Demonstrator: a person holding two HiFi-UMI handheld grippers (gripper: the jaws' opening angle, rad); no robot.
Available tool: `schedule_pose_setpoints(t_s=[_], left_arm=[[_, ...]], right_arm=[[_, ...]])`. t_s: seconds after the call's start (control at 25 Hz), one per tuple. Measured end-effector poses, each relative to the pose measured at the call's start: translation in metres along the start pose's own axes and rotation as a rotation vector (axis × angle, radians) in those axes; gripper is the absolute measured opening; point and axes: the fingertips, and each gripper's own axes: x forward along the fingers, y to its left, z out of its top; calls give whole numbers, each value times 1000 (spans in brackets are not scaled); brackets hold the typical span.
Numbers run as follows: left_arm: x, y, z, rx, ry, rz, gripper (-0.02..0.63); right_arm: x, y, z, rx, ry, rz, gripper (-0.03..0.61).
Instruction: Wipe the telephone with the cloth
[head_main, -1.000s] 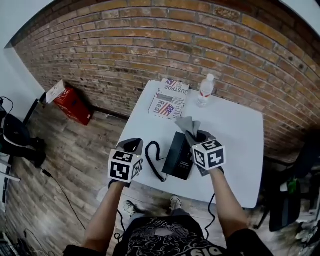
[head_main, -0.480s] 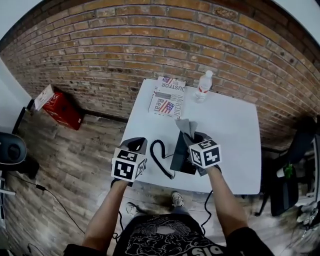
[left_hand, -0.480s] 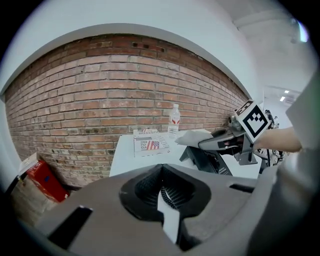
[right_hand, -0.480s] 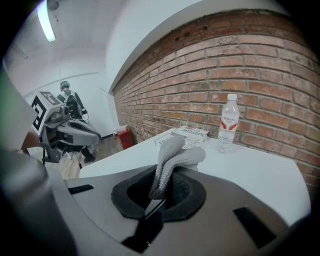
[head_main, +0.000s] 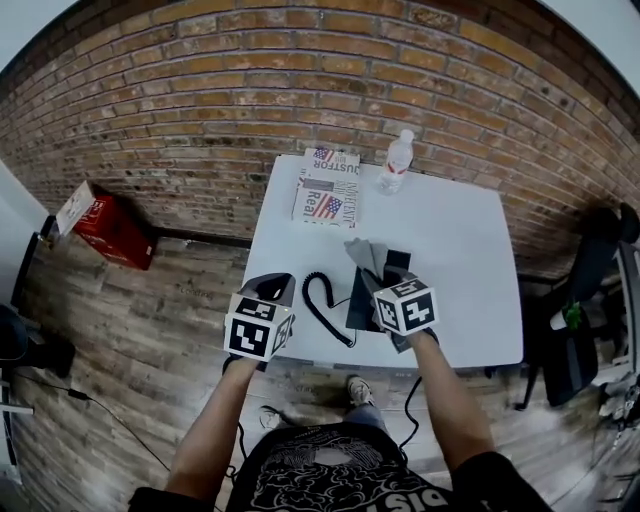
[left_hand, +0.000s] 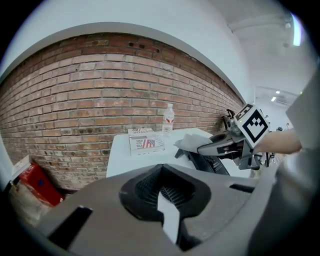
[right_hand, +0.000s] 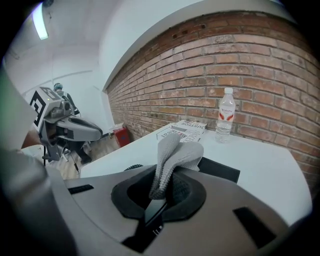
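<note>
A black telephone (head_main: 362, 296) lies near the front edge of the white table (head_main: 460, 250), and its coiled cord (head_main: 322, 300) trails off to the left. My right gripper (head_main: 384, 272) hovers over the telephone's near right part, shut on a grey cloth (head_main: 364, 254) that sticks up out of the jaws. In the right gripper view the cloth (right_hand: 175, 152) stands folded above the jaws, with the telephone (right_hand: 220, 170) just behind. My left gripper (head_main: 272, 289) hangs left of the cord, off the table's left edge, shut with nothing held. The left gripper view shows the telephone (left_hand: 210, 162) under the cloth (left_hand: 192, 141).
A water bottle (head_main: 397, 162) and a printed newspaper (head_main: 328, 190) lie at the table's far edge, by the brick wall. On the wooden floor at the left is a red box (head_main: 105, 225). A dark chair (head_main: 590, 300) stands right of the table.
The head view has drifted, so the table sits a little farther and more central. Both grippers hold about the same places, and the cloth stays in the right one above the telephone.
</note>
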Motion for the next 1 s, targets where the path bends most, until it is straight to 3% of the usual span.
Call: schedule_pose_setpoints(t_s=[1.0], left_arm=[[-31,-3,-38,87,32,-121,6]], right_arm=[[-16,59,-73,149,27,-86,11]])
